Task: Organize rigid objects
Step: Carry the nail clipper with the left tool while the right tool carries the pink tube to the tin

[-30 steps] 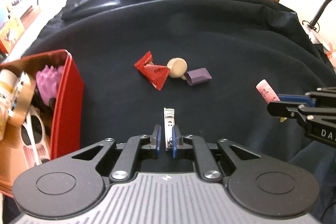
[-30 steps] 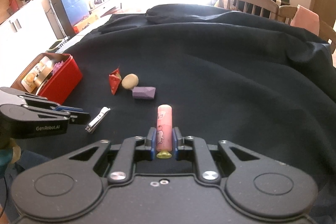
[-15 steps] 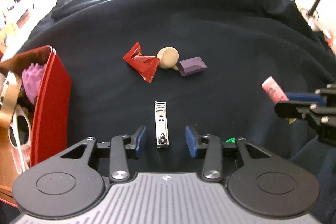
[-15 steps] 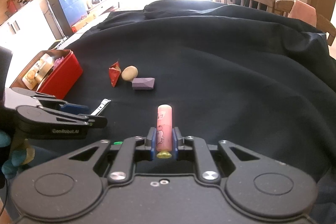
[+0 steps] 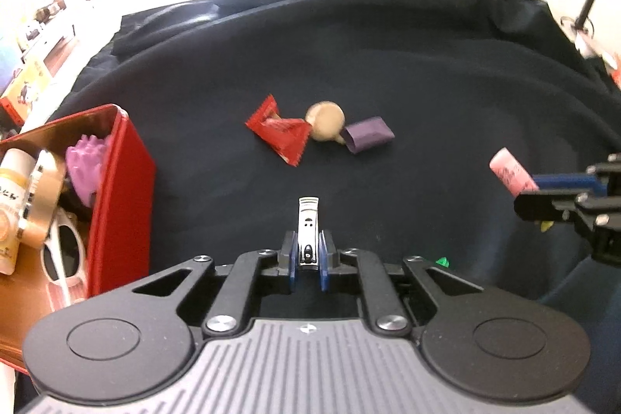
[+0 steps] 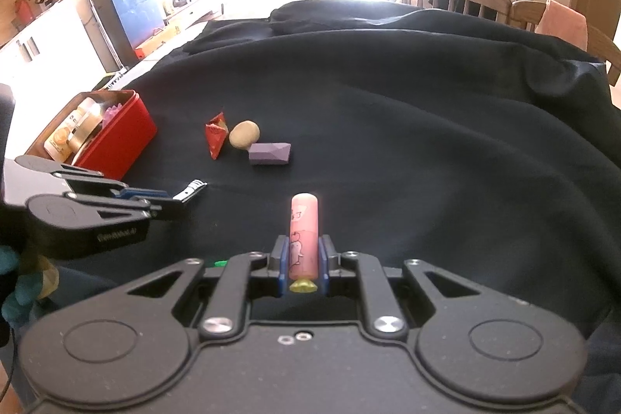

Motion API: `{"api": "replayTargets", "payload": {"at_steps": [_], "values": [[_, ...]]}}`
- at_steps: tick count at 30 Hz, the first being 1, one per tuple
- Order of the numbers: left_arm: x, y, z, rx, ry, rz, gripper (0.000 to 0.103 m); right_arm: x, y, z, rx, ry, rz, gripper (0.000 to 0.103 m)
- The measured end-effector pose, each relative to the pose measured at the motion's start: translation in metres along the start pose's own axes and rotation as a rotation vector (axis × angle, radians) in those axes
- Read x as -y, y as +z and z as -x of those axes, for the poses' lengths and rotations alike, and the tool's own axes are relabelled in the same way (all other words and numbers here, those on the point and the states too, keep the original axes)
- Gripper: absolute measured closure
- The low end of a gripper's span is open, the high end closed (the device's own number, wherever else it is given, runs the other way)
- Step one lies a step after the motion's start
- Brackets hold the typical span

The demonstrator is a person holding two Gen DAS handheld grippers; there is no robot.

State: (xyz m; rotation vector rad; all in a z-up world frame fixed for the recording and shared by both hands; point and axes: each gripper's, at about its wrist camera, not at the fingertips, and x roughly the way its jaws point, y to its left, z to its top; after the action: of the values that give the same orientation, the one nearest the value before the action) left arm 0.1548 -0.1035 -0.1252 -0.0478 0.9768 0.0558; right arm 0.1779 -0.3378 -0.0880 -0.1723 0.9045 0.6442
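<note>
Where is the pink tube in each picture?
Left wrist view: the pink tube is at the far right, held by the right gripper.
Right wrist view: the pink tube is bottom centre, between the fingers.
Shared landmark: the purple block.

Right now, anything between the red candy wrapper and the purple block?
Yes: the tan wooden knob sits between the red candy wrapper and the purple block, appearing to touch both. Both wrist views show it.
</note>
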Motion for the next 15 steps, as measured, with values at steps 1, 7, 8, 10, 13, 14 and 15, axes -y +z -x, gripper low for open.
{"api": "replayTargets", "payload": {"at_steps": [1,7,8,10,13,14,15], "values": [[-0.002,0.001,0.003,0.006,-0.004,0.007,0.093,0.0,0.0,0.001,0.004,0.001,0.0,0.089],[-0.02,0.008,0.015,0.01,-0.017,0.052,0.093,-0.007,0.004,0.011,0.021,0.021,0.004,0.089],[-0.024,0.009,0.018,0.012,-0.023,0.059,0.093,-0.009,0.004,0.012,0.024,0.026,0.007,0.089],[-0.03,0.011,0.022,0.013,-0.036,0.071,0.094,-0.014,0.006,0.014,0.028,0.032,0.011,0.089],[-0.038,0.013,0.029,0.011,-0.059,0.084,0.094,-0.02,0.008,0.016,0.033,0.04,0.012,0.089],[-0.04,0.013,0.03,0.01,-0.067,0.087,0.094,-0.023,0.009,0.017,0.035,0.042,0.014,0.089],[-0.042,0.013,0.032,0.008,-0.077,0.093,0.094,-0.024,0.01,0.017,0.036,0.043,0.014,0.089]]}}
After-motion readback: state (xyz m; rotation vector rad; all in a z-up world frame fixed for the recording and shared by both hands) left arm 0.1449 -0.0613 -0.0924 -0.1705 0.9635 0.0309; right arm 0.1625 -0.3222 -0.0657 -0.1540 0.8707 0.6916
